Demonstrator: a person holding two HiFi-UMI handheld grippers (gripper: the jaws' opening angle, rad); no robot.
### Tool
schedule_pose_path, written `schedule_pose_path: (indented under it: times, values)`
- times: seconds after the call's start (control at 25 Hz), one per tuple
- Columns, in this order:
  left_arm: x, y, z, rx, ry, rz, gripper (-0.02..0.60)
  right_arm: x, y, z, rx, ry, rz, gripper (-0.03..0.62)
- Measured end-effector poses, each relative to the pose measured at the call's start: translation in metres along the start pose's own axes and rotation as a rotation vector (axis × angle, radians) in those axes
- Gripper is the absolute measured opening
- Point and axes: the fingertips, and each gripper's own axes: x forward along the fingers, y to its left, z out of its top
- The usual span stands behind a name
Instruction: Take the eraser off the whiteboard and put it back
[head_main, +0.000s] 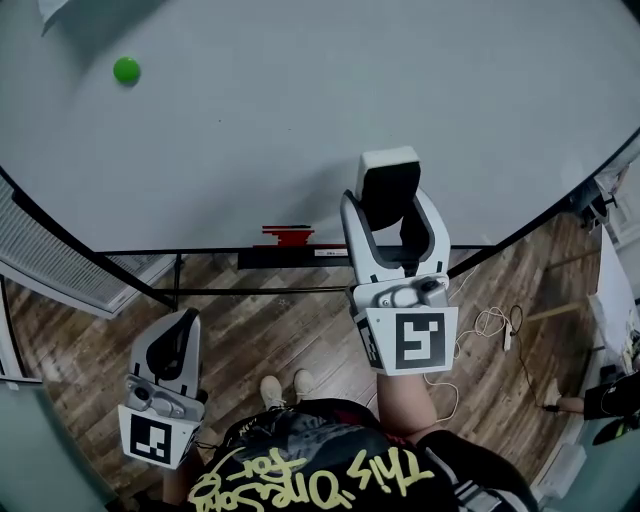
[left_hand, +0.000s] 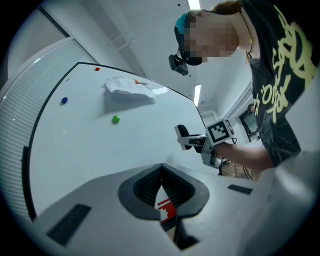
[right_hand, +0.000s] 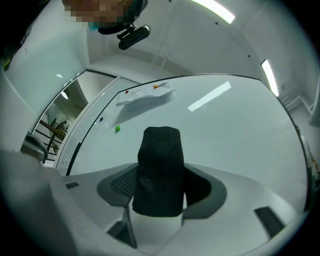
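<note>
The right gripper (head_main: 392, 215) is clamped on the eraser (head_main: 388, 185), 1 jaw on each long side. The eraser's long axis runs straight out along the jaws toward the whiteboard (head_main: 300, 120), with its white end farthest from the gripper. The black felt face (right_hand: 160, 167) is turned back toward the gripper's own camera. In the head view the eraser sits over the lower middle of the whiteboard, just above its bottom edge. I cannot tell whether it touches the surface.

The left gripper (head_main: 178, 335) hangs low, well apart from the board and over the wooden floor (head_main: 290, 330). Its jaws meet at the tips and hold nothing.

A black tray (head_main: 270, 257) runs along the bottom edge, carrying a small red object (head_main: 287, 236) just to the left of the eraser. A green magnet (head_main: 126, 70) sits far up toward the top left corner. A blue magnet (left_hand: 64, 100), a red magnet (left_hand: 97, 69) and a crumpled sheet of paper (left_hand: 129, 87) are up there too. A slatted panel (head_main: 40, 240) stands beyond the left edge.

Around the eraser the board is bare on both sides and above, with only the tray close below.
</note>
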Motion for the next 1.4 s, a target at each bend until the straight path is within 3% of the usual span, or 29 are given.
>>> schedule_pose_path:
  times: [0.48,1.4]
  values:
    - [0.005,-0.011,0.003,0.006,-0.011,-0.028,0.006,-0.026,-0.006,0.025,0.020,-0.030,0.020,0.261]
    - [0.018,-0.026,0.007,0.006,-0.016,-0.084,0.007,-0.063,-0.006,0.034,0.055,-0.065,0.046,0.261]
